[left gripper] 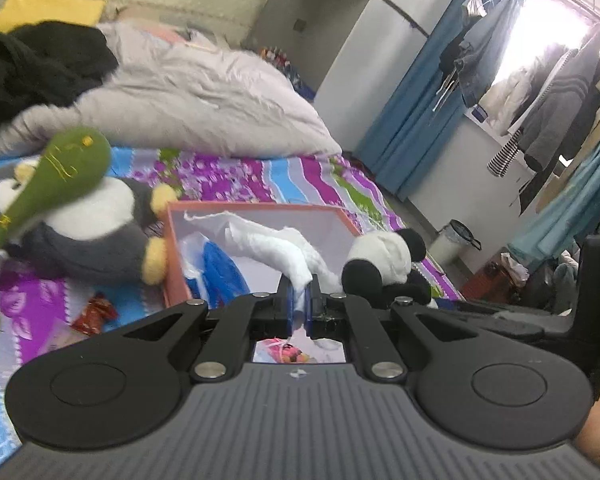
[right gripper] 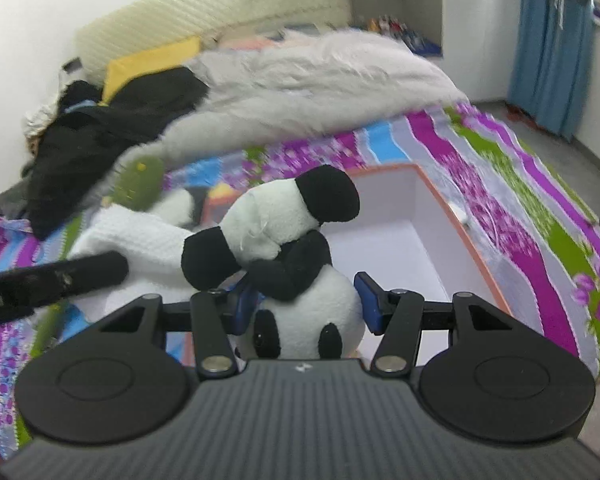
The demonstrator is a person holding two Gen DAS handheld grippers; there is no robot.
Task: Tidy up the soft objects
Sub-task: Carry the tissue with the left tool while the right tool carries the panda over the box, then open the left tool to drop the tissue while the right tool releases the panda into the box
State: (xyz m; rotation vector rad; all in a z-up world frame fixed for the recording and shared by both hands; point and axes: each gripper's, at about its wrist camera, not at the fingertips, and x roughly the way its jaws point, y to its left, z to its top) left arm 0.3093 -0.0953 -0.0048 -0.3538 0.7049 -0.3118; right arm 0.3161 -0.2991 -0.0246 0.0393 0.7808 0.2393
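Observation:
My left gripper (left gripper: pixel 300 292) is shut on the end of a white knitted towel (left gripper: pixel 268 240), which trails up over an open orange box (left gripper: pixel 256 209) with a white inside. In the right wrist view, my right gripper (right gripper: pixel 308 304) is shut on a black-and-white panda plush (right gripper: pixel 268 220) at its body, held above the box (right gripper: pixel 452 216). The panda (left gripper: pixel 384 260) hangs at the box's right edge in the left wrist view. The towel (right gripper: pixel 140 240) and the left gripper's black finger (right gripper: pixel 60 280) show to the left of the panda. A blue plastic bag (left gripper: pixel 220 272) lies inside the box.
A grey penguin plush (left gripper: pixel 92 228) and a green plush club (left gripper: pixel 68 164) lie left of the box on the striped floral bedspread (left gripper: pixel 284 176). A grey duvet (left gripper: pixel 204 96), black clothes (left gripper: pixel 32 68) and a yellow pillow (left gripper: pixel 48 8) sit farther back. A red wrapper (left gripper: pixel 94 314) lies near.

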